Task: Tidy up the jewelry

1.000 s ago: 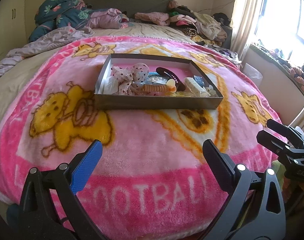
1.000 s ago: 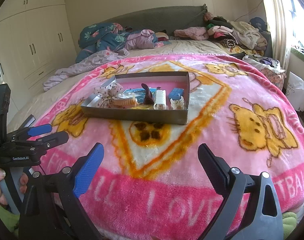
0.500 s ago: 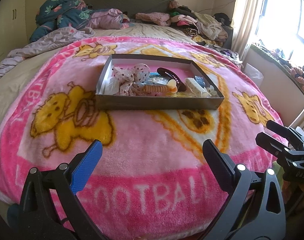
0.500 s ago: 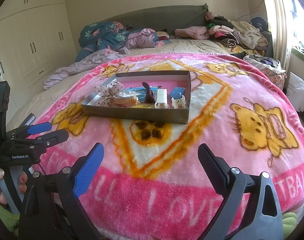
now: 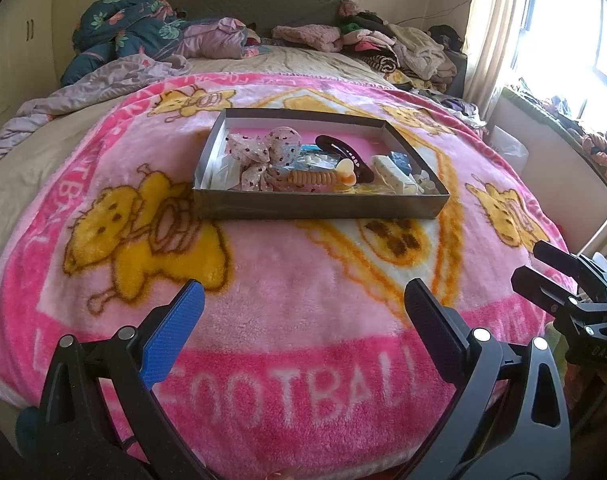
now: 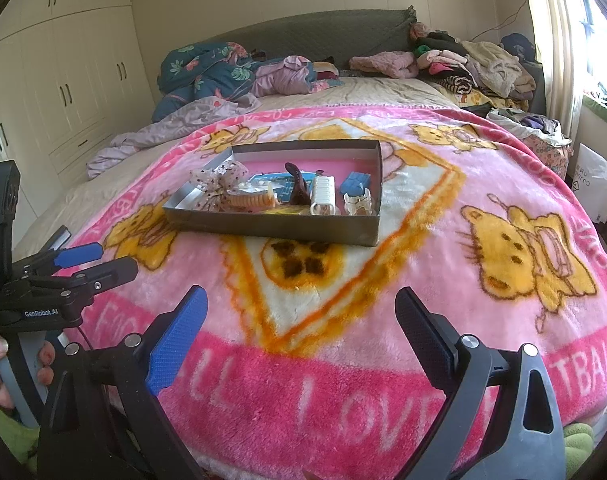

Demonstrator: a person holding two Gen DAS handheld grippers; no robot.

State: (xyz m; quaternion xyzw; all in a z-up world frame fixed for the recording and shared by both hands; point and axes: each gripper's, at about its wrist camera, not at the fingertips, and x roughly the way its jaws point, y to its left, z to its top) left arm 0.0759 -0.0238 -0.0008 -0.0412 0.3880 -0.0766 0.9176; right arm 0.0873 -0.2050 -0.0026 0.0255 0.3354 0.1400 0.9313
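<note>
A shallow dark box (image 5: 319, 208) (image 6: 271, 227) sits on the pink blanket in the middle of the bed. It holds a dotted fabric bow (image 5: 259, 152), an orange spiral hair tie (image 5: 311, 178), a dark hair clip (image 5: 345, 152), a white clip (image 5: 391, 170) (image 6: 323, 194) and a small blue box (image 6: 355, 182). My left gripper (image 5: 303, 300) is open and empty, well short of the box. My right gripper (image 6: 301, 304) is open and empty too, near the bed's front edge. Each gripper shows at the side of the other's view.
The pink blanket (image 5: 283, 280) covers the front of the bed. Piled clothes (image 5: 383, 44) and bedding (image 5: 135, 36) lie by the headboard. Wardrobe doors (image 6: 71, 80) stand at the left, a window and sill (image 5: 563, 92) at the right.
Both views have crept slightly forward toward the box. Both grippers stay open and empty.
</note>
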